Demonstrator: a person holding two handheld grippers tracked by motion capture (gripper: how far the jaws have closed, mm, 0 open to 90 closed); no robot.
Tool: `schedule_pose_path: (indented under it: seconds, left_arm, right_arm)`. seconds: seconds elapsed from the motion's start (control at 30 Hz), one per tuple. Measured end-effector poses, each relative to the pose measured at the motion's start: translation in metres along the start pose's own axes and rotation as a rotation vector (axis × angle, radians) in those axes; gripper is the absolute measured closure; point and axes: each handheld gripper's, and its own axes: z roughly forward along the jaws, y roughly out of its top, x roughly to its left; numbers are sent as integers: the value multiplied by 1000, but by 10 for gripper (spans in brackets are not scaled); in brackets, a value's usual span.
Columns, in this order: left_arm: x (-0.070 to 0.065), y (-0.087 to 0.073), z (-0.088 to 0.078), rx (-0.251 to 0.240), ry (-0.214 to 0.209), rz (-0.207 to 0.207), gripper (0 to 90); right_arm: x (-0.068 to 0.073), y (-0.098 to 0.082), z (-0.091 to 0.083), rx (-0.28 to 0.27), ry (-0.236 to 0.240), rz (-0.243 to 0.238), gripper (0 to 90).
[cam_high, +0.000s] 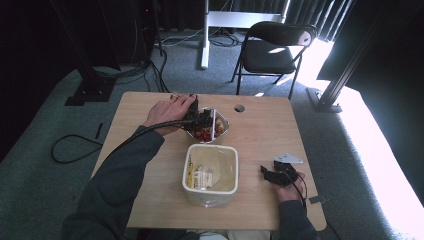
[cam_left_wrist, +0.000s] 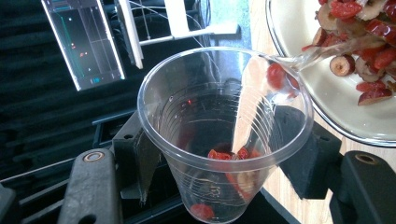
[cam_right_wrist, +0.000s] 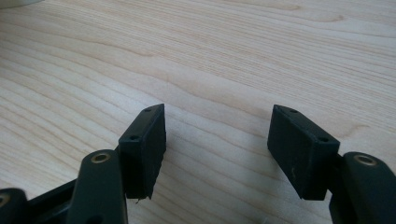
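- Pale wood desk (cam_high: 260, 125) carries the whole job: a metal bowl (cam_high: 223, 131) of red fruit pieces near its far middle, a cream tub (cam_high: 210, 173) with a packet inside just in front of the bowl, and your two hands either side.
- Cream tub sits between you and the bowl; keep your left sleeve clear of its rim as you work across it.
- Metal bowl (cam_left_wrist: 327, 109) holds sliced red dates (cam_left_wrist: 369, 56), heaped toward its far side in the left gripper view; work from the edge of the heap so pieces don't spill over the bowl's lip onto the desk.
- Left tongs (cam_left_wrist: 224, 154), at the bowl in the high view (cam_high: 197, 120), are clamped on a clear plastic cup (cam_left_wrist: 224, 126); its wall is thin, so hold the squeeze as it is, since more pressure would likely buckle it.
- Right tongs (cam_right_wrist: 217, 147) stand wide with nothing between them, low over bare wood at the desk's right (cam_high: 280, 175); you could bring them up to steady the bowl if it slides.
- Clear cup is tipped with its rim against the bowl's edge, a few red pieces lying in its bottom; dip the mouth lower and push it into the heap to scoop, then level it before lifting away.
- One date piece (cam_left_wrist: 276, 76) rests at the cup's lip; tilt the mouth upward first so it rolls inward.
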Motion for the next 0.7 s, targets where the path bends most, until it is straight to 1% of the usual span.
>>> schedule_pose_path:
  seconds: [0.33, 0.7]
  left_arm:
    - [0, -2, 0, 7, 4, 7, 363]
    - [-2, -2, 0, 15, 12, 26, 365]
  right_arm:
    - [0, 0, 0, 0, 0, 0, 365]
    - [0, 0, 0, 0, 0, -1, 366]
